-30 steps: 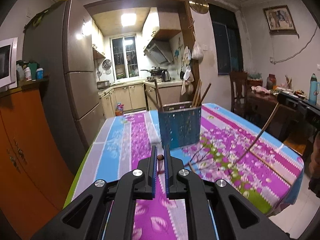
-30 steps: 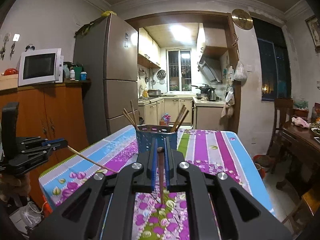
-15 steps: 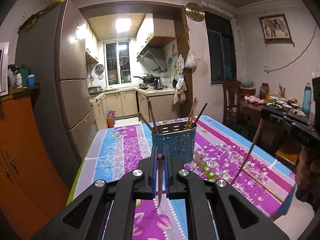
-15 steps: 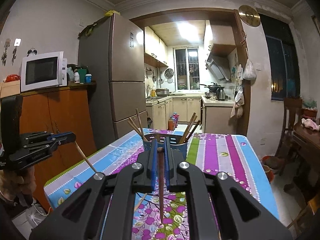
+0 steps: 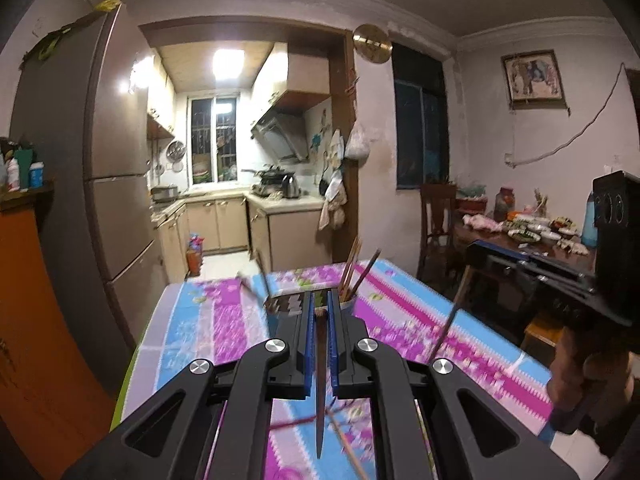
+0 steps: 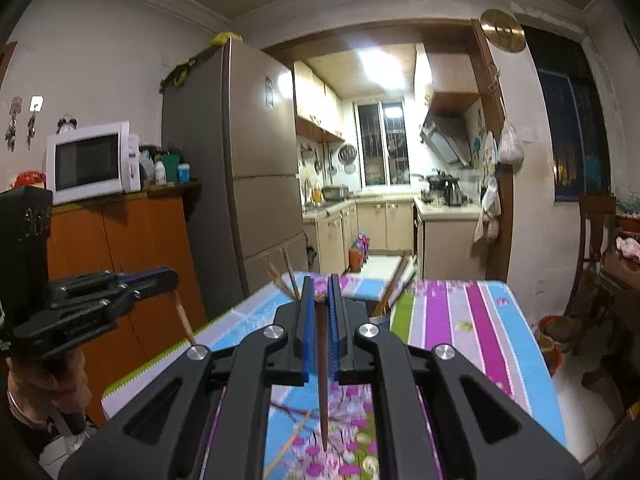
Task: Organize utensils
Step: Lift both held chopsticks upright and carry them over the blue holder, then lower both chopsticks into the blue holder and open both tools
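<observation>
Both claws rose, each pinching a slim wooden chopstick (image 5: 319, 392).

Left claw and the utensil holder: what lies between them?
Only the chopstick the left claw grips; the utensil holder sits just past the fingertips, partly hidden. The left wrist view shows nothing else between.

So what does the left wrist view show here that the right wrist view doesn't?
Only the left wrist view shows the framed picture, the cluttered side table and the right gripper from outside. Only the right wrist view shows the microwave and the left gripper from outside. Both show a chopstick clamped between blue pads, the utensil basket, the floral tablecloth and the fridge.
</observation>
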A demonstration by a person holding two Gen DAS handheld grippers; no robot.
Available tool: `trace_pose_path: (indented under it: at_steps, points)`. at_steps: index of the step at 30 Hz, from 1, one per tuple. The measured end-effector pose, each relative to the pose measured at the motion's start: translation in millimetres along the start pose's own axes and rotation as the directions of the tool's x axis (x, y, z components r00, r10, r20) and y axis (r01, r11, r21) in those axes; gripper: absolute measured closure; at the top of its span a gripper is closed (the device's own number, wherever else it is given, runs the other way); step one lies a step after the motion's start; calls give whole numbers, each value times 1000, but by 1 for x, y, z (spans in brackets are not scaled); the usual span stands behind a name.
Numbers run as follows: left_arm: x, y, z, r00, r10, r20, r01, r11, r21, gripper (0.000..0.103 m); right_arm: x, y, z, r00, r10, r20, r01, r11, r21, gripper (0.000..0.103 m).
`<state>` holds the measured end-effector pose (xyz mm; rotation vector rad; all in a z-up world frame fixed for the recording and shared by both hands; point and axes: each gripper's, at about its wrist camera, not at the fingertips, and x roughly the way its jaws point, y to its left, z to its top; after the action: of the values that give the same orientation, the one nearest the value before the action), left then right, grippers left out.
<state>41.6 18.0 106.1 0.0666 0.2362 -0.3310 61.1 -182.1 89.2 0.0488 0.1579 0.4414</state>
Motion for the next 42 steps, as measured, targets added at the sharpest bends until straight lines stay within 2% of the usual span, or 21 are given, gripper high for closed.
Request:
trace_pose_path:
  at_steps: [4,10,17,21,26,35,42]
  points:
    - [14,-6,41,997,-14,75,12,1000,18,95,8,0,36,997,-9,72,11,1000,-16,98]
    - [53,-5,98,984,22,179,-27,999,24,95,47,-16,84,987,-27,157,26,1000,7,98]
    - [111,14,128,967,74,242,-74,997,-12,95,107,-42,100,979,-81,185,77,997,24,98]
    - [148,33,119,967,97,236,-86,995,-58,95,142,-59,91,981,-102,167,94,994,56,98]
    - [186,44,81,984,96,151,-84,993,-87,95,176,-72,63,990,-97,98,86,991,103,98]
    - [217,46,18,997,68,45,-63,993,-103,95,201,-69,13,996,-86,-20,88,987,138,98]
    - [219,51,-2,995,100,22,-97,987,-130,95,206,-73,-8,992,-99,-84,113,978,178,97]
